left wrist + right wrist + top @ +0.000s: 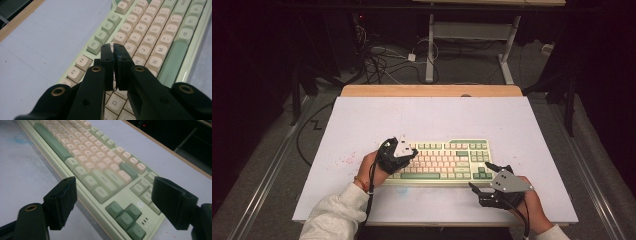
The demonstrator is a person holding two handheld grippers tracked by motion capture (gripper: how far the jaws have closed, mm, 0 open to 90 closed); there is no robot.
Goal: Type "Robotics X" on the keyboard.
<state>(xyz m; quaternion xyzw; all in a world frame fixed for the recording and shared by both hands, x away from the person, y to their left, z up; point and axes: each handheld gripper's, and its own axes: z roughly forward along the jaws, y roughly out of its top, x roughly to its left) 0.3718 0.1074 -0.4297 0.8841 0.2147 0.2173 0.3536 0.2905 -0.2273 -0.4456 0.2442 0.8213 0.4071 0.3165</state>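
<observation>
A white table (362, 125) carries a pale green keyboard (439, 161), lying flat near the front edge, its long side facing the person. The left tongs (113, 48) hover over the letter keys, jaws nearly together and holding nothing. The right tongs (112, 202) sit wide apart and empty by the arrow keys (126, 216) — just beside the keyboard's right end. The keyboard looks rigid and fairly heavy; its keycaps would likely pop off, so the case edges — not the keys — seem the safer hold.

Green-and-cream keyboard (442, 160), seemingly white table (412, 120)
</observation>
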